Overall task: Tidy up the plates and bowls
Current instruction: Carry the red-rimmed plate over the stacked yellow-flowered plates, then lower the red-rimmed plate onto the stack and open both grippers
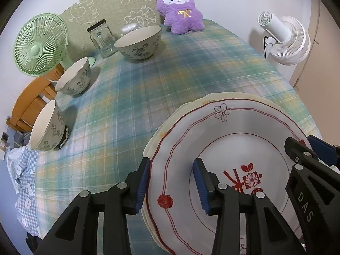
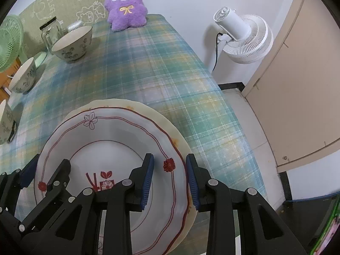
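Note:
A white plate with red flower trim [image 1: 233,148] [image 2: 119,131] lies on top of a cream plate [image 1: 244,96] [image 2: 148,110] at the near edge of the plaid table. My left gripper [image 1: 170,182] is open, its fingers straddling the stack's left rim. My right gripper [image 2: 170,180] is open, straddling the right rim; it also shows in the left wrist view [image 1: 314,155]. Three floral bowls stand at the far left: a large one [image 1: 139,42] [image 2: 73,42], a middle one [image 1: 74,76] [image 2: 23,76] and a near one [image 1: 47,127] [image 2: 5,123].
A glass jar [image 1: 102,38] stands behind the large bowl. A purple plush toy [image 1: 180,10] leans at the table's back edge. A green fan [image 1: 40,44] is at the left, a white fan [image 1: 284,36] off the table's right edge. A door [image 2: 297,74] is on the right.

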The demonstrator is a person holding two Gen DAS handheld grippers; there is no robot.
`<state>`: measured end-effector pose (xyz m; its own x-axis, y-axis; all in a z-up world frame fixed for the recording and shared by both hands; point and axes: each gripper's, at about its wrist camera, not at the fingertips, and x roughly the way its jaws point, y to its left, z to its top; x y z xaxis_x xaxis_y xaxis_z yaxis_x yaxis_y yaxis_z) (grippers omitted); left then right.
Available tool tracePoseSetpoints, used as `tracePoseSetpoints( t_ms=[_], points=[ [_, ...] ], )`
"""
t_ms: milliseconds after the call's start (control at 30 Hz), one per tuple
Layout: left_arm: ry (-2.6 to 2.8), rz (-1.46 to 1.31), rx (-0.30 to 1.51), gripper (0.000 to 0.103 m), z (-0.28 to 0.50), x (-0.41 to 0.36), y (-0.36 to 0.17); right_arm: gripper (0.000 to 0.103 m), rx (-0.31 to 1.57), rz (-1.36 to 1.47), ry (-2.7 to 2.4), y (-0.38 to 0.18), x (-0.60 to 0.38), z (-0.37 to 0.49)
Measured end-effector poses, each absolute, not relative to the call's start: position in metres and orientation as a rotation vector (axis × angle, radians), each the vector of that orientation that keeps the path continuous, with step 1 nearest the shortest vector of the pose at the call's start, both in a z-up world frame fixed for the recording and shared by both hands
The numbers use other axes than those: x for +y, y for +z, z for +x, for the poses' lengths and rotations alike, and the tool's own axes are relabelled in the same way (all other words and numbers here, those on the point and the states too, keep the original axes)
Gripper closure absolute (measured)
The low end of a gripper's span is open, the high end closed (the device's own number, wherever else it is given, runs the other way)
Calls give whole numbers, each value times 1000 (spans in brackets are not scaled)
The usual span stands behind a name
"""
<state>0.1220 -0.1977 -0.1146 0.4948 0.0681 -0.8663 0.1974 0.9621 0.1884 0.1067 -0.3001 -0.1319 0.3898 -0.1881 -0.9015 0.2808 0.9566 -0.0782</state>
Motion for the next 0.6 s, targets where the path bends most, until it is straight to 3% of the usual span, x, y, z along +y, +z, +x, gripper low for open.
tracePoseSetpoints(
  t_ms=[167,333,600],
  points=[
    [-83,286,1055,61,124,-199,-116,65,1131,86,-293,-132,-300,108],
    [-99,284,1066,54,125,-203,-116,63,1138,77,-277,-132,-301,110],
    [-130,179,1107,33,133,-196,-104,36,1142,127,-165,-119,-305,119]
  ],
)
